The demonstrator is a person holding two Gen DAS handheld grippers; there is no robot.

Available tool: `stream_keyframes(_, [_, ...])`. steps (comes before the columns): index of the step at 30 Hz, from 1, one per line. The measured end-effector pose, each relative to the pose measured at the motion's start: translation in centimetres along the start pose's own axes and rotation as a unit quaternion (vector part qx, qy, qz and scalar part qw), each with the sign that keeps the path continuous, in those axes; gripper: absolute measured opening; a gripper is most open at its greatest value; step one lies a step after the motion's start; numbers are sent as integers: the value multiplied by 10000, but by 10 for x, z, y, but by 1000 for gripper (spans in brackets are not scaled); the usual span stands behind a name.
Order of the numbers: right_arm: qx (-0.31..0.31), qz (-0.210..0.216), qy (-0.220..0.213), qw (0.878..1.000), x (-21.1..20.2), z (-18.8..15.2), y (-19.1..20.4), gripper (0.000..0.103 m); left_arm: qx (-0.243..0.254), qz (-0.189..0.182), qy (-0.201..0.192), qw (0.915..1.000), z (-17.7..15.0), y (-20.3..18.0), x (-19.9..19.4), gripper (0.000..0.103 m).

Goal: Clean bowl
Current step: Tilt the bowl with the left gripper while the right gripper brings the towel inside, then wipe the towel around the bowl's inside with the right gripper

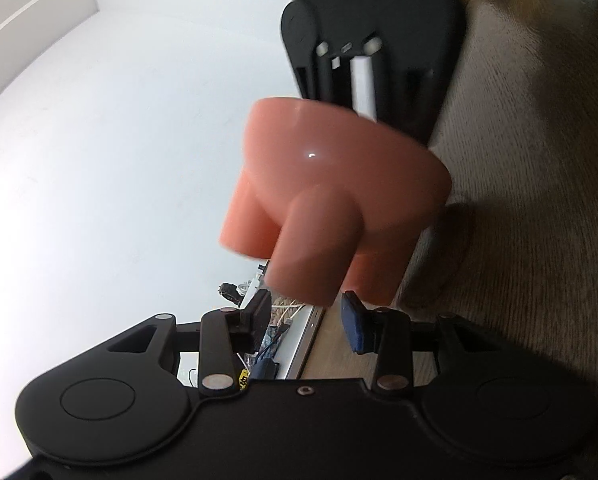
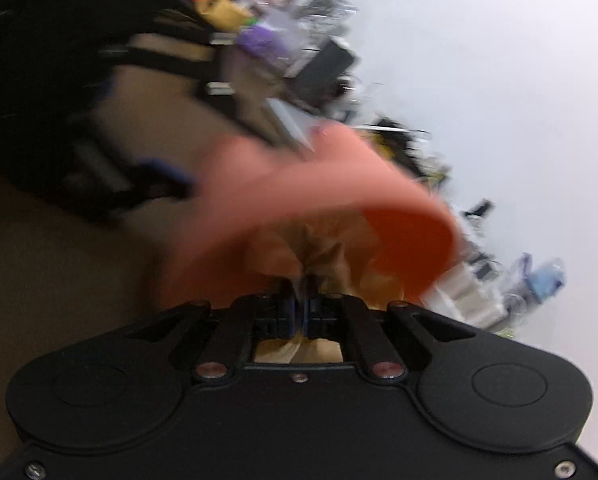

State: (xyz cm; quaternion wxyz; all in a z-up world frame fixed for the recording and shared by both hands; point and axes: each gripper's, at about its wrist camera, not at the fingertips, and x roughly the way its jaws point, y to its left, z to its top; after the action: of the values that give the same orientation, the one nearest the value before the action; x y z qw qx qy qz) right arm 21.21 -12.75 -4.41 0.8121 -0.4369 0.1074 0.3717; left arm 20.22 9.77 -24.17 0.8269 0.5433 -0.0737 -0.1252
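Bowl [image 1: 335, 200] just ahead of left hand-held gripper [image 1: 311, 320], seemingly touching

The bowl [image 1: 331, 196] is a smooth, salmon-pink piece with stubby rounded legs under its body; in the left wrist view it is off the table, tipped, with its underside and legs facing the camera. In the right wrist view, badly blurred, the bowl [image 2: 299, 188] shows its opening, the inner wall a deeper orange-red. A crumpled tan cloth or paper [image 2: 327, 256] sits inside that opening, pressed against the inner surface.
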Motion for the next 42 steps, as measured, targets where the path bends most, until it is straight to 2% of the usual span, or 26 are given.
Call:
stream_keyframes(5, [-233, 106, -410, 9988, -4, 21, 11, 3, 7, 20, 0, 10000, -21, -7, -4, 39])
stream_keyframes(10, [-173, 58, -470, 9987, 3, 27, 2, 3, 63, 91, -40, 9999, -42, -15, -8, 43])
stream_keyframes(14, [-409, 147, -516, 9977, 12, 39, 3, 3, 774, 1, -100, 9970, -57, -26, -12, 44])
stream_keyframes(17, [-483, 146, -517, 9974, 12, 44, -2, 2, 1097, -142, -60, 9938, -74, -27, -12, 45])
stream_keyframes(21, [-444, 189, -547, 9973, 16, 48, -2, 2, 703, -357, 47, 9969, -97, -25, -15, 39])
stream_keyframes(24, [-418, 174, -600, 9972, 14, 44, 0, 2, -48, -629, 24, 9980, -118, -17, -19, 38])
stream_keyframes(27, [-459, 61, -677, 9966, 5, 42, 0, 2, -608, -780, 166, 9950, -141, -12, -21, 38])
stream_keyframes(32, [-867, -437, -776, 9922, -4, 37, -6, 2, -654, -842, 150, 9942, -176, -16, -31, 38])
stream_keyframes(35, [-1249, -752, -692, 9869, 1, 33, -13, 2, -675, -873, 143, 9938, -196, -18, -38, 38])
stream_keyframes(37, [-1264, -708, -537, 9880, 5, 26, -17, 2, -684, -880, 146, 9937, -208, -20, -43, 38])
stream_keyframes(42, [-1335, -152, -84, 9909, 6, -1, -2, 2, -749, -949, 174, 9925, -246, -23, -55, 38])
